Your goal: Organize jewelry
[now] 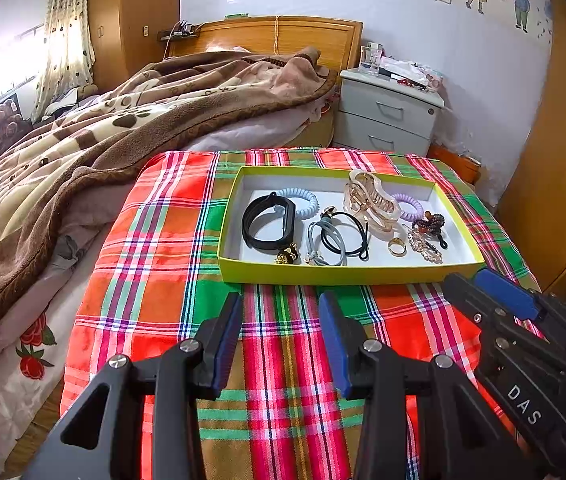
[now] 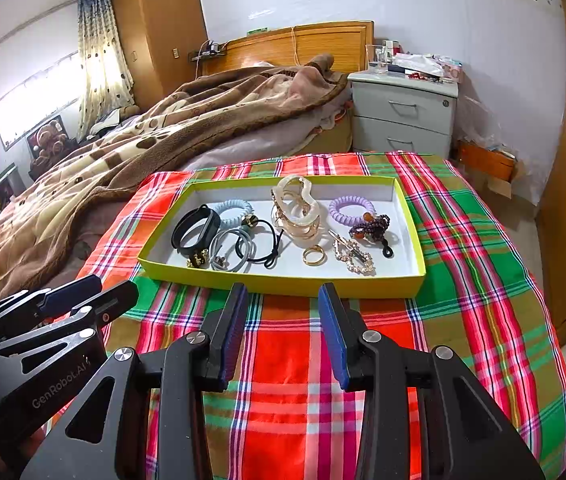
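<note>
Shallow yellow-green cardboard tray [image 2: 283, 280] with white floor sits on the red-green plaid cloth [image 2: 463, 240], at 12 o'clock from both grippers.

All jewelry in view lies inside the tray:
- black strap band [image 2: 191, 230] at 9 o'clock
- pale blue coil hair tie [image 2: 235, 210] touching it
- grey and black elastic hair ties [image 2: 243, 250] overlapping near centre
- translucent gold claw clip [image 2: 297, 210] at 12
- gold ring [image 2: 314, 257] at 6
- rhinestone hair clip [image 2: 357, 256] just beside the ring
- purple coil hair tie [image 2: 349, 210] and dark beaded piece [image 2: 371, 228] at 2 to 3

No loose piece seen on the cloth.

Left gripper [image 1: 281, 316]: jaws apart, empty, short of the tray's near wall. Right gripper [image 2: 283, 304]: jaws apart, empty, same.

Judgement: fits either collecting finished or sorting within the tray pending; the step is undetermined.
</note>
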The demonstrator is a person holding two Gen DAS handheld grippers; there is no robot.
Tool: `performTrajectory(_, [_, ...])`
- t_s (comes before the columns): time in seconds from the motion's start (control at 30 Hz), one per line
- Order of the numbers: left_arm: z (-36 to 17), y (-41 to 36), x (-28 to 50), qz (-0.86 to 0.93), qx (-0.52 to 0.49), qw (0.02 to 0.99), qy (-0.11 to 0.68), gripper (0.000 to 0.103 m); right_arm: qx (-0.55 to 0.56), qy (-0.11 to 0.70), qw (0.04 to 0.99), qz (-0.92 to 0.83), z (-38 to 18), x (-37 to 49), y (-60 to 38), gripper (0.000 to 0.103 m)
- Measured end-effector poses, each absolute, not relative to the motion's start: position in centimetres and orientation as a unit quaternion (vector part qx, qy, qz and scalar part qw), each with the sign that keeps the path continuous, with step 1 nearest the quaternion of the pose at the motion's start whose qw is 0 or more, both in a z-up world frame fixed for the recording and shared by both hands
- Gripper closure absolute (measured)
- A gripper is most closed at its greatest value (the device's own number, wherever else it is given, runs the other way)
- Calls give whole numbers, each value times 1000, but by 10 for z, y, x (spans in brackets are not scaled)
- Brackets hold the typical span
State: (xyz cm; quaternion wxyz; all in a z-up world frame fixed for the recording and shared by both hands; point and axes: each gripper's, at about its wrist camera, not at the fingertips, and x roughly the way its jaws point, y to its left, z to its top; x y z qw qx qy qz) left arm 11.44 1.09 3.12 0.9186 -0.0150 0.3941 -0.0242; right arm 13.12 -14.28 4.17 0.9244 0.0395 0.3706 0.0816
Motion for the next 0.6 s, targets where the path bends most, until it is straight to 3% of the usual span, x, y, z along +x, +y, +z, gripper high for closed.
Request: performTrajectory(0.6, [31, 14, 114, -19, -19, 919, 394, 62, 42, 369, 925, 79, 44, 129, -143, 65])
